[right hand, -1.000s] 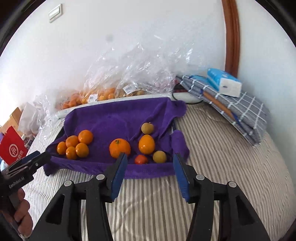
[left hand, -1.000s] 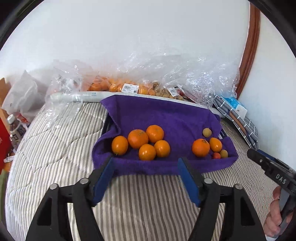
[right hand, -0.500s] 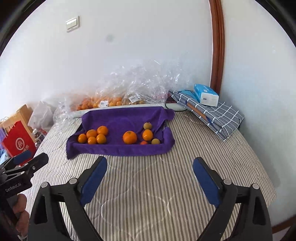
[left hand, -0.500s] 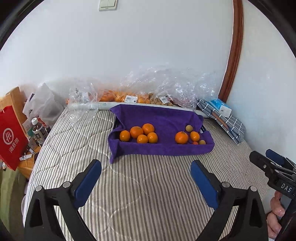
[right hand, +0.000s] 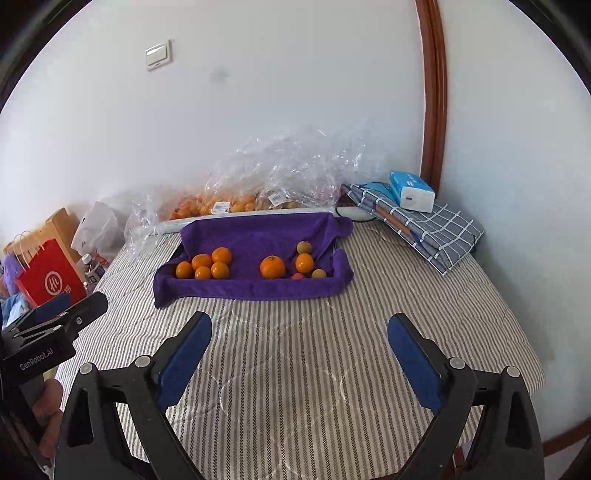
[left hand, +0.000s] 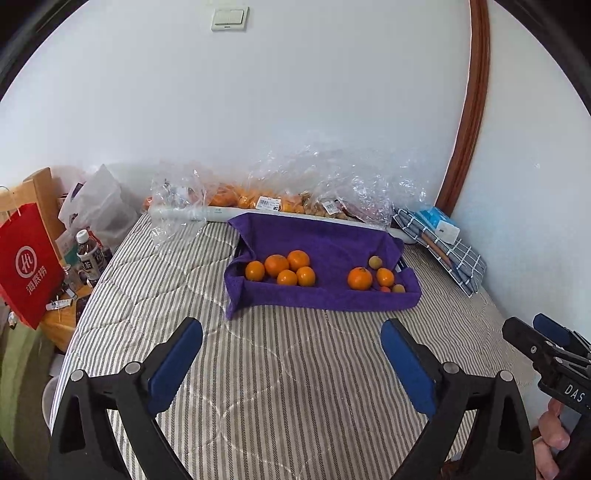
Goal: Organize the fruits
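Purple towel [left hand: 325, 251] holding the fruits is lying well ahead of both claws, left claw [left hand: 291, 363] and right claw [right hand: 299, 360] gaping wide, gripping nothing.

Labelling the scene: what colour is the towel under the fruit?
Purple; the towel shows best in the right wrist view.

A bedroom in a home: striped quilted bed [left hand: 280, 369] fills the frame, folded checked blanket [right hand: 424, 225] at right, shopping bags [left hand: 27, 262] far left, wall switch [left hand: 229, 18] up top.
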Action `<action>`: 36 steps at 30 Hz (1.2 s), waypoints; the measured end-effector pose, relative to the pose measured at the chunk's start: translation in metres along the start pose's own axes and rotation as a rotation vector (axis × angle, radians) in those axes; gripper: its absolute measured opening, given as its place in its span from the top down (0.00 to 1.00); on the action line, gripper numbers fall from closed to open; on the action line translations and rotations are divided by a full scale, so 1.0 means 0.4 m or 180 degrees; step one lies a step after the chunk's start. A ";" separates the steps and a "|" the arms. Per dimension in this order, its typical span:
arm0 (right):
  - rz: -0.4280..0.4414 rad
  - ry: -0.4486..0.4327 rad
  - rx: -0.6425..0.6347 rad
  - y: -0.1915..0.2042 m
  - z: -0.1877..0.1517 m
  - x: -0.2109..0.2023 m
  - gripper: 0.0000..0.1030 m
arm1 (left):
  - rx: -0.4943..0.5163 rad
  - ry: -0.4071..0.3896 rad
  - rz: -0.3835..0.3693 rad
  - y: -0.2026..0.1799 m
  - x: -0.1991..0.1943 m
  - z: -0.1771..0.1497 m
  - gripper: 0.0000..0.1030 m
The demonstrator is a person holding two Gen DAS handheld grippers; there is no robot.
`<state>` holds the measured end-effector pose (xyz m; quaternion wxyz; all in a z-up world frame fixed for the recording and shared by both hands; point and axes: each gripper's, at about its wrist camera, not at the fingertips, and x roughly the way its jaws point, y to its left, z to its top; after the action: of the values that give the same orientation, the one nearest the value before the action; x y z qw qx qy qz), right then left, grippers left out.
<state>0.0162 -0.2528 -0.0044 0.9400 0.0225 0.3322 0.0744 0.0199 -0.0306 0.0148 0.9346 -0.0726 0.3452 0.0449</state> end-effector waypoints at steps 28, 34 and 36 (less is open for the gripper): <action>0.0010 -0.0026 0.0034 -0.009 -0.004 -0.020 0.07 | 0.0031 0.0012 -0.0011 -0.004 -0.013 0.001 0.04; 0.0007 -0.0023 0.0030 -0.010 -0.005 -0.020 0.07 | 0.0032 0.0022 -0.0014 -0.005 -0.013 0.003 0.04; 0.0012 -0.0021 0.0030 -0.010 -0.005 -0.020 0.07 | 0.0030 0.0021 -0.0006 -0.003 -0.015 0.003 0.04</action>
<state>0.0093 -0.2581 -0.0014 0.9408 0.0277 0.3294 0.0745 0.0163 -0.0319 0.0198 0.9339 -0.0687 0.3484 0.0422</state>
